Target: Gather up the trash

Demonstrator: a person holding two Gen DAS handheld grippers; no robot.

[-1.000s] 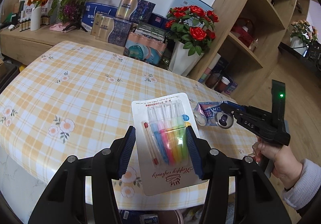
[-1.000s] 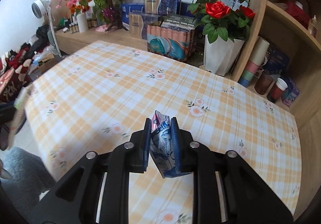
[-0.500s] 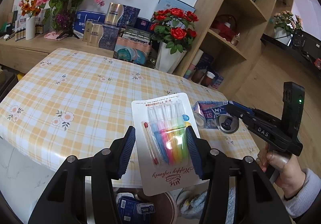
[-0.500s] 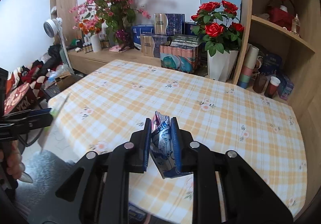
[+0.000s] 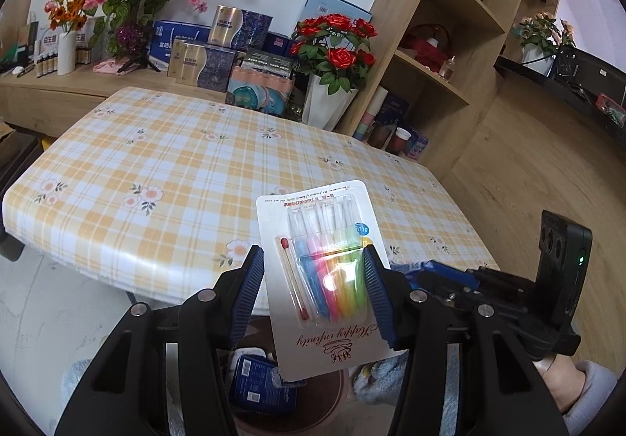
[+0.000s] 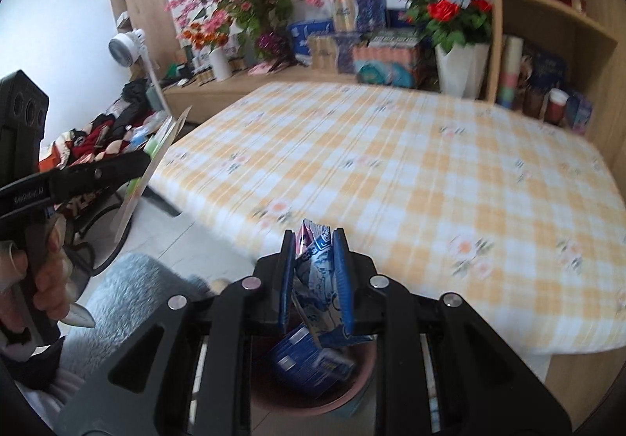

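Landmark: the brown waste bin [image 5: 324,402] on the floor, at the near edge of the tabletop [image 5: 187,170].

Left gripper [image 5: 313,291]: half-open, pads clamped on the sides of a blister card of coloured pens [image 5: 326,271], held above the bin.

Right gripper [image 6: 315,271]: narrow, clamped on a crushed blue-and-white carton [image 6: 319,279], directly over the bin [image 6: 313,397].

Inside the bin: a blue package [image 5: 260,383].

Beyond the bin: the checked tabletop, then a white vase of red roses [image 5: 332,84] and stacked boxes [image 5: 203,60].
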